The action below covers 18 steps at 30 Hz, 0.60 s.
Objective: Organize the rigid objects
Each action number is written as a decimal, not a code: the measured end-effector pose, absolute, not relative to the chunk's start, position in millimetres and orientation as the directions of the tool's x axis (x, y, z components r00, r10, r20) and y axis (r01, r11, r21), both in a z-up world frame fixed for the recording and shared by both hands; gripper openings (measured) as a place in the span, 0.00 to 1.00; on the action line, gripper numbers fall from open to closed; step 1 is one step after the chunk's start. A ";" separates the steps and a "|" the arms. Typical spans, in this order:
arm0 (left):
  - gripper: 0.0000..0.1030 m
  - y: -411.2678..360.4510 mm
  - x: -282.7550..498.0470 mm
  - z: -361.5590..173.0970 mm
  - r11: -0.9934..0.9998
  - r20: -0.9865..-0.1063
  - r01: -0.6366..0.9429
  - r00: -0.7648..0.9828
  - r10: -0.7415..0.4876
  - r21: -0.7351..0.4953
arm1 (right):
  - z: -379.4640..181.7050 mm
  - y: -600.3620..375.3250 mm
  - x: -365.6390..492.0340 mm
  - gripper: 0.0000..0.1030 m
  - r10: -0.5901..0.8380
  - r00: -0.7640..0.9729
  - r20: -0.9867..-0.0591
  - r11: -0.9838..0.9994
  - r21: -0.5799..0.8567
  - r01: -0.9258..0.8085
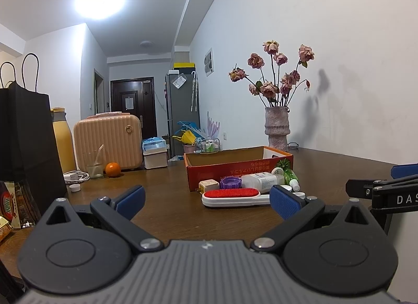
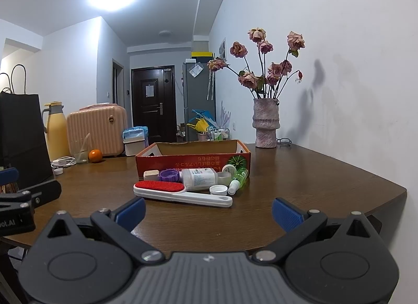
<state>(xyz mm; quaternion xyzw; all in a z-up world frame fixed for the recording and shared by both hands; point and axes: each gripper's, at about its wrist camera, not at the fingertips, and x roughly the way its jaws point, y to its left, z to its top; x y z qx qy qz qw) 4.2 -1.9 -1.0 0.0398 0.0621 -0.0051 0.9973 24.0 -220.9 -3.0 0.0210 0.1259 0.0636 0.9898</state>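
A red cardboard box [image 1: 224, 170] [image 2: 183, 164] stands open-topped on the brown table. In front of it lie a white lint brush with a red pad [image 1: 231, 197] [image 2: 167, 189], a purple lid [image 1: 230, 182] [image 2: 169, 175], a white bottle on its side [image 1: 261, 181] [image 2: 199, 178], a small green spray bottle [image 1: 291, 178] [image 2: 239, 179], a cream cube [image 1: 208, 185] [image 2: 151, 174] and a white cap [image 2: 218, 189]. My left gripper [image 1: 206, 200] is open, low over the table just short of the brush. My right gripper [image 2: 207, 212] is open, nearer the table's front edge.
A vase of dried roses [image 1: 277, 128] [image 2: 266, 123] stands by the wall behind the box. At the left are a black paper bag [image 1: 24, 147], a yellow flask [image 2: 56, 131], a pink case [image 1: 108, 140], a glass [image 1: 94, 165], an orange [image 1: 112, 169] and a white charger [image 1: 74, 176]. The table's right edge [image 2: 378, 199] curves close.
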 end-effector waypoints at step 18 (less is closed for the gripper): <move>1.00 -3.5 6.2 -2.0 0.996 -0.134 0.021 0.991 -0.009 0.086 | -4.4 -221.6 24.6 1.00 0.134 0.959 -0.249 0.991 0.058 -0.123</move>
